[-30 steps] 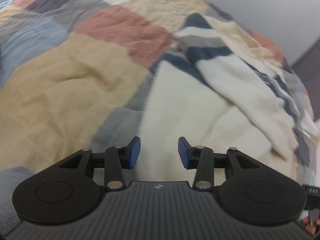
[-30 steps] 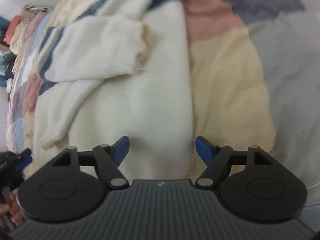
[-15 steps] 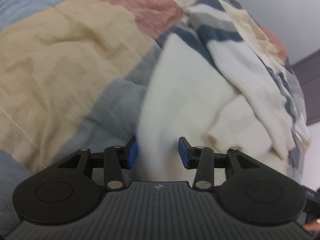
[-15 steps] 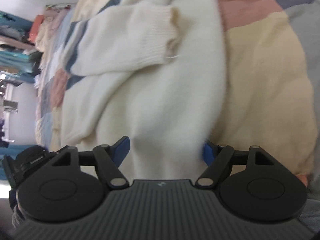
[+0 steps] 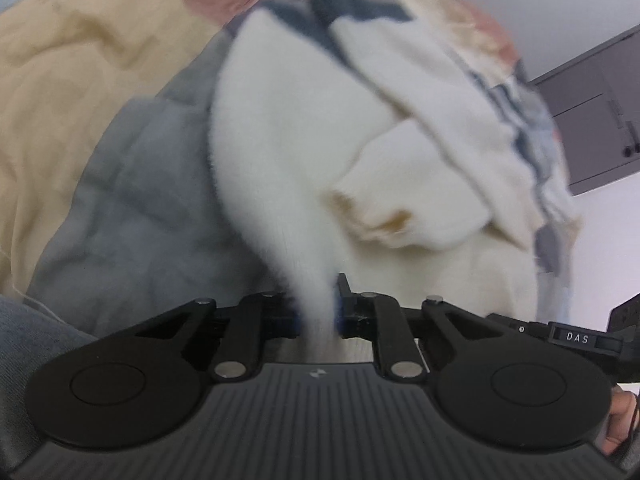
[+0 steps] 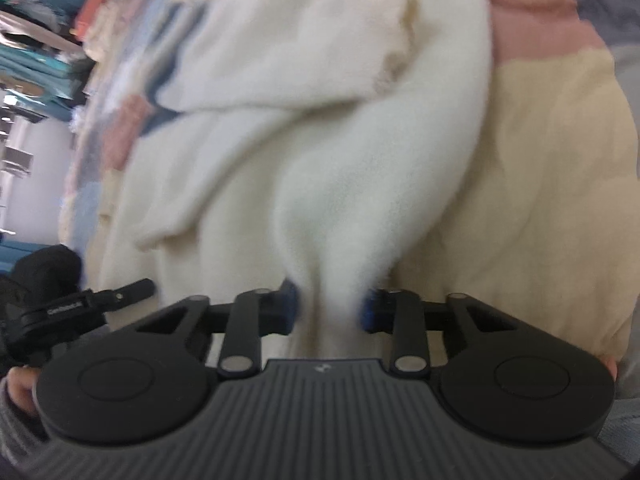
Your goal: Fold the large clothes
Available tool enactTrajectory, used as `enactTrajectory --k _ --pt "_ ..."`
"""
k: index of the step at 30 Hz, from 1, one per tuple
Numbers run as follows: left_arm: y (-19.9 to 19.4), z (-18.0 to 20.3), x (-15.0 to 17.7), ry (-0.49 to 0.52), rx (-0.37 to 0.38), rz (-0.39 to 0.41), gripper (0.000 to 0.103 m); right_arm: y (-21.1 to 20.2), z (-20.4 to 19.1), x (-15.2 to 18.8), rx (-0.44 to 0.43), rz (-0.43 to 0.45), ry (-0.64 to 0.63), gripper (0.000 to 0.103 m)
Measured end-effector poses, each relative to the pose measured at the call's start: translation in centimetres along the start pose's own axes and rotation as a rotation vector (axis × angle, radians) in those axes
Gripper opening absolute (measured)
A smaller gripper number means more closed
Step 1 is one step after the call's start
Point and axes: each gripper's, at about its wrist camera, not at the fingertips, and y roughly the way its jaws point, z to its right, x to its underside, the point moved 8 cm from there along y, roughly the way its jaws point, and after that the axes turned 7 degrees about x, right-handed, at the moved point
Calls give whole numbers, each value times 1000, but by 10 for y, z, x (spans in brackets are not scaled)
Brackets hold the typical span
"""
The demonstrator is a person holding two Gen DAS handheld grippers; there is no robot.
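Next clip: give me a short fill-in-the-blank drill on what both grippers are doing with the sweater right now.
1. The left gripper is shut on the cream ____.
2. The right gripper is ____ on that same garment.
3. The garment lies on a patchwork ____.
4. The stripes on its sleeve are dark ____.

Missing words: sweater; shut; quilt; blue

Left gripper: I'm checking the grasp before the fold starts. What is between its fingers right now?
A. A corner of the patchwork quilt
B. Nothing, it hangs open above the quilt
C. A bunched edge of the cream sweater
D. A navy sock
C: the left gripper is shut on a pinched edge of the cream sweater, which rises off the patchwork quilt.
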Motion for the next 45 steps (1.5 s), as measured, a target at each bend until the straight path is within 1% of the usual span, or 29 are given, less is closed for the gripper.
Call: enactTrajectory --k 2,4,5,8,11,13,14,17,18,19,22,23,24,27,30,32,34,35,37,38,40,42,43,44,45 --pt "-16 13 -2 36 38 47 15 -17 -2 -3 -62 57 9 28" --pt "-34 23 -5 45 77 92 14 -35 -1 -9 -121 119 31 26" --pt "-46 29 -8 40 122 126 14 -46 0 -10 -144 153 46 26" --pt "-76 43 -19 25 222 193 13 -75 -6 -13 -205 229 53 24" --pt "-113 53 -27 25 293 257 12 -106 -9 -19 -262 307 50 23" --pt "-134 61 -30 27 343 287 12 -131 -10 -23 -307 362 45 23" --pt "-145 66 -30 33 368 303 12 -135 -18 -27 -324 383 42 23" --pt "-175 77 -28 57 421 352 11 -172 -27 -24 -389 445 40 22" --pt "-184 80 -26 57 439 369 11 -177 -36 -29 -400 467 27 21" --pt "-194 82 -24 52 461 386 11 -190 -41 -26 -417 495 13 9" --pt "-219 83 -13 34 529 435 9 -223 -52 -20 -466 538 -7 9" --pt "-224 82 -9 26 545 441 9 -229 -53 -19 -476 562 -13 3" --pt "-225 80 -4 16 546 439 9 -233 -56 -15 -490 587 -28 3" --pt "-209 71 9 10 515 397 9 -226 -56 -12 -491 569 -29 3" --pt "-185 53 16 -25 459 347 9 -202 -46 -14 -421 517 -26 3" --pt "-178 43 19 -30 432 338 9 -177 -32 -16 -348 451 3 3" --pt "-179 34 20 -31 411 337 9 -152 -17 -17 -243 390 22 4" --pt "-180 30 20 -32 405 333 9 -138 -9 -18 -186 346 28 7" --pt "-179 24 21 -28 387 321 9 -111 6 -13 -85 234 55 7" --pt "-178 21 21 -25 378 314 9 -101 9 -10 -54 175 52 7" --pt "-174 16 21 -24 366 300 9 -88 12 -4 -19 96 45 8" --pt "-169 13 21 -26 363 288 9 -84 11 -1 14 61 36 15" --pt "-167 11 21 -26 364 284 9 -87 9 -1 16 55 29 26" --pt "-166 12 21 -27 364 280 9 -87 6 -4 15 49 17 34" --pt "-164 12 21 -29 366 276 9 -87 3 -8 34 42 3 36"
